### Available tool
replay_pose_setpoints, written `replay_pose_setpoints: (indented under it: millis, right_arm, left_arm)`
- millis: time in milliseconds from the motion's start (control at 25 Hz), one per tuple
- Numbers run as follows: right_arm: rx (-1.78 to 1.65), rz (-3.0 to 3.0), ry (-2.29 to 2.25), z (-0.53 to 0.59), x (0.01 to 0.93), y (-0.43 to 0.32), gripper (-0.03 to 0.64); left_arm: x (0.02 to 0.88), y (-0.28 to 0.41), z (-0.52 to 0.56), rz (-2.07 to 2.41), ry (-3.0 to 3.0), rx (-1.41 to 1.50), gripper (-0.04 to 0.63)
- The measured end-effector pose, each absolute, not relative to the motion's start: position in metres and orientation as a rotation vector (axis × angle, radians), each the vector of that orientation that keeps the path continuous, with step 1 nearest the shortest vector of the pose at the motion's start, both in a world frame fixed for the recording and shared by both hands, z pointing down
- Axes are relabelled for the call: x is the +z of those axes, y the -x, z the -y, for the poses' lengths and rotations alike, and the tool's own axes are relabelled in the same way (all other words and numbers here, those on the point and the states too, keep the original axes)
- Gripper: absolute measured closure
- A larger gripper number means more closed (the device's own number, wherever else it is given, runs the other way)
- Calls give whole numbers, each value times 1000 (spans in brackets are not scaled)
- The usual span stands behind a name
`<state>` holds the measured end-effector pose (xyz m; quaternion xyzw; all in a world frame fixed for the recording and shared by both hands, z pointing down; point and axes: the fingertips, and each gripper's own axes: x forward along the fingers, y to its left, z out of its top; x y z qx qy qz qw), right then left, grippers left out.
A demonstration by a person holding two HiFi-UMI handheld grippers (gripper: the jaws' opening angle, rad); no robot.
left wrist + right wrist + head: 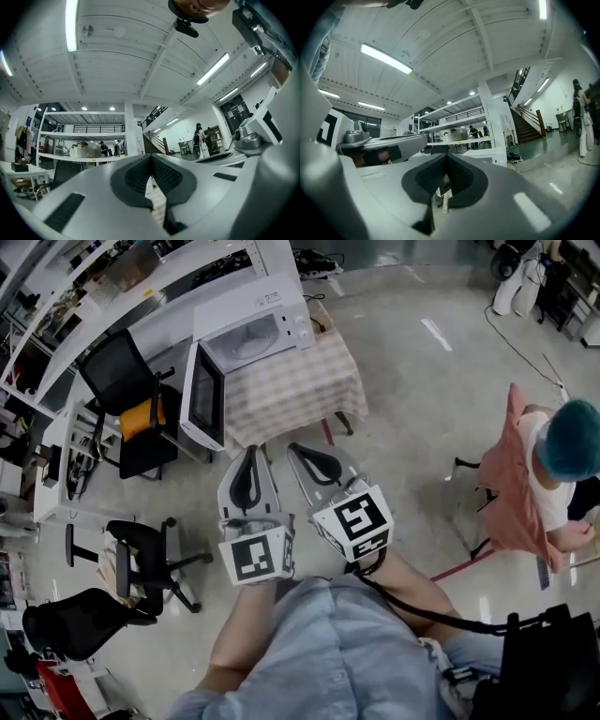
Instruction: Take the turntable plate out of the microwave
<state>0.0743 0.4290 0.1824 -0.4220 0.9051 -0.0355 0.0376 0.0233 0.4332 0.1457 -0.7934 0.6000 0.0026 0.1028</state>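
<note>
White boxy microwave (281, 307) sits on a table draped in checked cloth (302, 390); its door (206, 395) hangs wide open to the left, with a dark window panel in a white frame. Turntable plate (249, 341) is inside the cavity, lying flat: round, pale, glassy look. Left gripper (249, 452) and right gripper (294, 450) are side by side, near the table edge and apart from the microwave, tips toward it. Both have smooth grey plastic shells and black ribbed pads; each has its jaws pressed together with nothing between. Floor (422, 427) is glossy grey. A black mesh-back office chair (117, 381) stands left of the door
</note>
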Motion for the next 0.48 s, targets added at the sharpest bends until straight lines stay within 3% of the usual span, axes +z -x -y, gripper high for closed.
replay_pose_setpoints:
  millis: [480]
  right_arm:
    - [-150,-2779,1387,-374,210,-49,615]
  left_arm:
    - [163,9,-383,-1787,2386,77,588]
